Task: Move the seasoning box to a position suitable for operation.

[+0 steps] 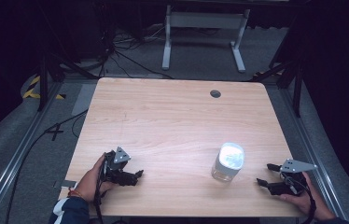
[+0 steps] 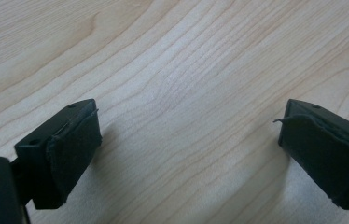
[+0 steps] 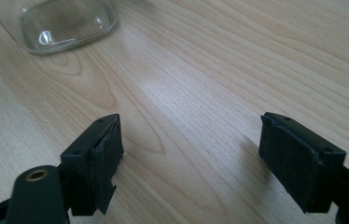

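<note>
A clear glass jar (image 1: 228, 162) with a white lid stands upright on the wooden table (image 1: 172, 116), right of centre and near the front. My right gripper (image 1: 264, 174) lies low on the table just right of the jar, open and empty, held by a hand at the front right corner. In the right gripper view its jaws (image 3: 191, 149) stand wide apart over bare wood, with the jar's glass base (image 3: 65, 21) at the upper left. My left gripper (image 1: 137, 177) rests at the front left, open, with only wood between its pads (image 2: 189, 140).
A small round grey grommet (image 1: 215, 93) sits in the tabletop near the far edge. Beyond the table are a white desk frame (image 1: 203, 28) and loose cables (image 1: 126, 46) on the grey floor. Metal rails (image 1: 18, 154) run along both sides.
</note>
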`<state>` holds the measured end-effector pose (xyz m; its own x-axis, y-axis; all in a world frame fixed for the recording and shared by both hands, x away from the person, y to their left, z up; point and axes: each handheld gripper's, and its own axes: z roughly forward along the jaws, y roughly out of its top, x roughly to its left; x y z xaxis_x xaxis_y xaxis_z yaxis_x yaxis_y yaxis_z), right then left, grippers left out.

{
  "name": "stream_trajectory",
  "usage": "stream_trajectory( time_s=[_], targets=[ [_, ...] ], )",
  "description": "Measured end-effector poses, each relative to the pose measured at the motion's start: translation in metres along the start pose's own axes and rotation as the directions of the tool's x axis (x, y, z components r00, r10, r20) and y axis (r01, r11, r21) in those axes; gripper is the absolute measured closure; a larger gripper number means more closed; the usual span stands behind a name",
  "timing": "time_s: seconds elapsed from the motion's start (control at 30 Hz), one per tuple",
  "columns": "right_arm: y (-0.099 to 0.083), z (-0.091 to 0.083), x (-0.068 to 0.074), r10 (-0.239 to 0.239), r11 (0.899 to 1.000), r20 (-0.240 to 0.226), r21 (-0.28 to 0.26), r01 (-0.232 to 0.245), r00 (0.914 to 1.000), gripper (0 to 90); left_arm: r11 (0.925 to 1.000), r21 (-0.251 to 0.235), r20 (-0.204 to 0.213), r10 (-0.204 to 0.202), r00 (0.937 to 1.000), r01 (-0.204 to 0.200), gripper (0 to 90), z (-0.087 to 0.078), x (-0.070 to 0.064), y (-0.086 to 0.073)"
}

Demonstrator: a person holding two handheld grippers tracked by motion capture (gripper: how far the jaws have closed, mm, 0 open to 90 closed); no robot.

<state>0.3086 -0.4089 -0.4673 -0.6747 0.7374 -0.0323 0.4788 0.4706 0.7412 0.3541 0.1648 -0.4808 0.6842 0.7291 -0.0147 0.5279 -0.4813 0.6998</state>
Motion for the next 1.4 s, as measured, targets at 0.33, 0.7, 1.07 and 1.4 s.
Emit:
stream_trajectory(
  time_s=[0.33, 0.7, 1.07, 1.4],
  targets=[
    [0.000, 0.001, 0.000, -0.003, 1.000, 0.000, -0.001, 0.003, 1.0000, 21.6, 0.9999, 0.011, 0.006, 0.006, 1.0000, -0.006, 1.2, 0.001, 0.002, 0.001],
    [0.006, -0.003, -0.006, 0.021, 0.999, 0.029, 0.033, -0.022, 0.9994, 41.4, 0.9989, 0.009, 0.046, 0.046, 0.9979, -0.046, 2.2, 0.001, 0.004, 0.001],
    [0.031, -0.011, -0.010, 0.007, 0.996, -0.025, -0.093, -0.009, 0.9997, 89.3, 0.9987, 0.010, 0.050, 0.050, 0.9975, -0.050, 2.1, 0.001, 0.004, 0.001],
    [0.077, -0.019, -0.003, -0.044, 0.980, -0.087, -0.199, 0.026, 0.9952, 89.9, 0.9987, 0.010, 0.050, 0.050, 0.9975, -0.050, 2.1, 0.001, 0.004, 0.001]
  ],
)
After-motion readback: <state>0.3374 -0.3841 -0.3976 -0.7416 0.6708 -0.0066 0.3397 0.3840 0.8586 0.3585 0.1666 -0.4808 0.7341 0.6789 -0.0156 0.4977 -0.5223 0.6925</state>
